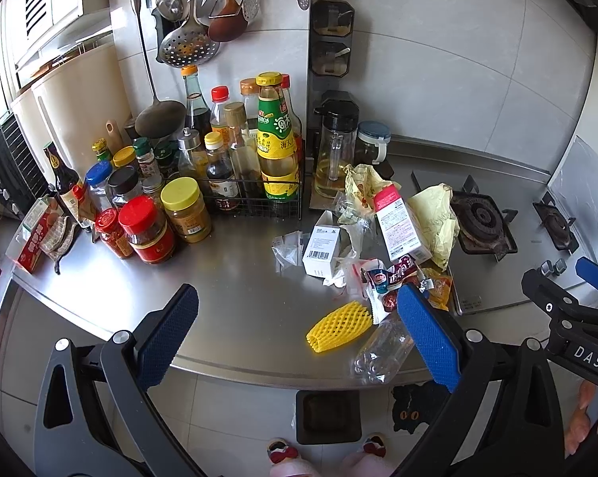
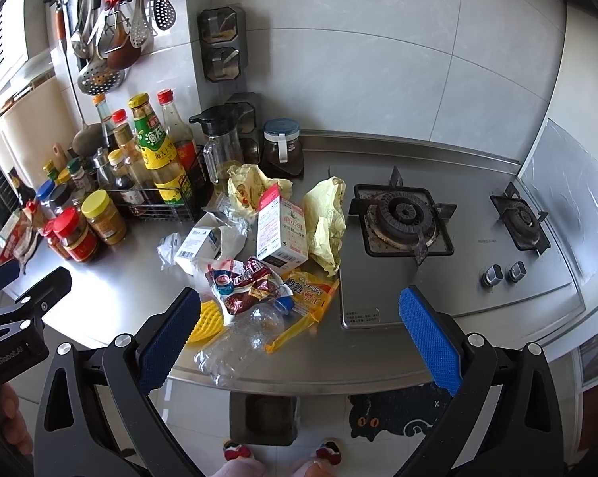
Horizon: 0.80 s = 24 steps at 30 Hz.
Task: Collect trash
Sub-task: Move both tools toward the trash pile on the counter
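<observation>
Trash lies in a pile on the steel counter (image 1: 235,278): a yellow foam net (image 1: 339,326), a crushed clear bottle (image 1: 382,351), a white box (image 1: 322,250), a pink-topped carton (image 1: 400,222), snack wrappers (image 1: 394,274) and yellow crumpled paper (image 1: 438,218). In the right wrist view the bottle (image 2: 243,338), carton (image 2: 281,226), wrappers (image 2: 247,278) and an orange-yellow packet (image 2: 310,298) show. A dark bin (image 2: 264,417) stands on the floor below the counter edge. My left gripper (image 1: 299,334) is open above the counter front. My right gripper (image 2: 299,334) is open over the pile's near side, holding nothing.
Sauce bottles and jars (image 1: 171,183) crowd the counter's left, some in a wire rack (image 1: 255,198). An oil jug (image 1: 334,151) and glass jar (image 1: 372,143) stand behind the pile. A gas hob (image 2: 402,218) lies right. Utensils (image 1: 195,8) hang above. A cat mat (image 2: 398,413) lies on the floor.
</observation>
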Available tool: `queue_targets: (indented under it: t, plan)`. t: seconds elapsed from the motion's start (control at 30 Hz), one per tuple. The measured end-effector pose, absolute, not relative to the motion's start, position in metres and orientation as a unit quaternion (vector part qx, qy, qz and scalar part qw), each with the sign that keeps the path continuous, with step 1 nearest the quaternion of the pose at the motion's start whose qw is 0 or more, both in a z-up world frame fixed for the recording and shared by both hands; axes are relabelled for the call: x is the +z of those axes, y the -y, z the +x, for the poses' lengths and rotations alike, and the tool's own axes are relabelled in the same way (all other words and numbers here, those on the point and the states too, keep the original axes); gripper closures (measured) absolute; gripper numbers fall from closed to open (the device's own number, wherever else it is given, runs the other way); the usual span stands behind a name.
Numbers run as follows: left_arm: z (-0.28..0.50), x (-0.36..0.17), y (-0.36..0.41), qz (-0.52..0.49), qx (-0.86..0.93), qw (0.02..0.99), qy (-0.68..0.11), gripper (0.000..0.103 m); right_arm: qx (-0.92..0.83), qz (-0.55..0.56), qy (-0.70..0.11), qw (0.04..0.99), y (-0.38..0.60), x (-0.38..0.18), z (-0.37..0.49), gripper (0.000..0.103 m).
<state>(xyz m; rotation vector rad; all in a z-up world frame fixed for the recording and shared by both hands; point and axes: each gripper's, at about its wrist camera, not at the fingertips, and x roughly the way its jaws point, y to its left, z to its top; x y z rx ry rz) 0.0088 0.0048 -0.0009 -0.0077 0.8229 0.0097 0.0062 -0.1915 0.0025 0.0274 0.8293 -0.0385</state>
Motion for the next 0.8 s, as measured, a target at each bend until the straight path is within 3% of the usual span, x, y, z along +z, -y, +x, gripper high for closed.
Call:
queue_targets:
  t: [0.8]
  plan:
    - [0.0190, 0.0004, -0.0092, -0.001, 0.008, 0.918, -0.397, 0.008, -0.020, 0.012, -0.399, 0.917, 0.1885, 0.0049, 0.0105, 0.003]
